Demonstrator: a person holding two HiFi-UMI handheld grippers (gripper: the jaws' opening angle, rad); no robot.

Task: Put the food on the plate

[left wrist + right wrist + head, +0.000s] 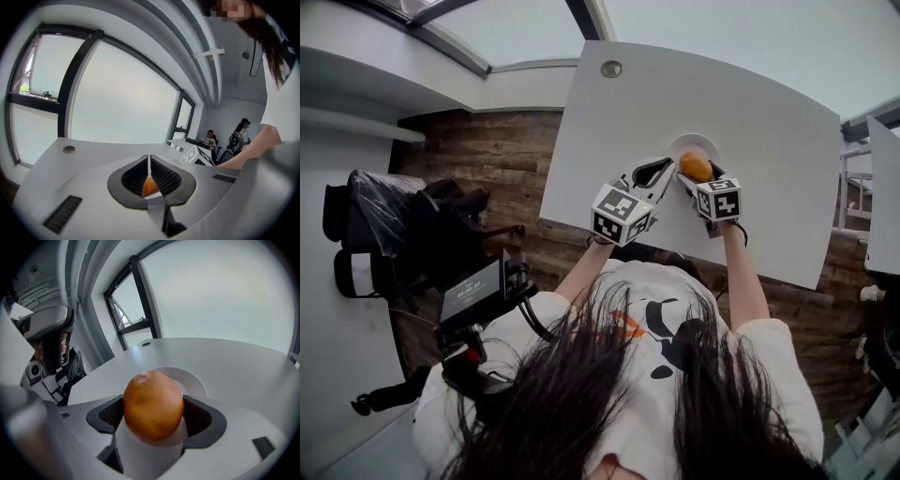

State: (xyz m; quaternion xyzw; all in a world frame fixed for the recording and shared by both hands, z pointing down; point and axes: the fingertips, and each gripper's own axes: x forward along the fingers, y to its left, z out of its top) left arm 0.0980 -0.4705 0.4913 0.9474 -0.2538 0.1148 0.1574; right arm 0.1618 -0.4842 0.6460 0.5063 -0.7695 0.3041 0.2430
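Observation:
A round orange-brown food item [695, 166] sits between the fingers of my right gripper [697, 174], which is shut on it. In the right gripper view the food [153, 405] fills the jaws, held just above the near edge of a small white plate [191, 379]. The plate [692, 143] lies on the white table [769, 141]. My left gripper [664, 172] is just left of the food, jaws together and holding nothing. In the left gripper view only a thin slit shows between its jaws [149, 165], with a sliver of the orange food [150, 187] seen through it.
A round metal grommet [610, 68] is set in the table's far left part. Black bags [412, 225] and a device with a screen [473, 292] are on the floor at left. Another table edge [886, 187] stands at right. Two people [236, 136] sit in the background.

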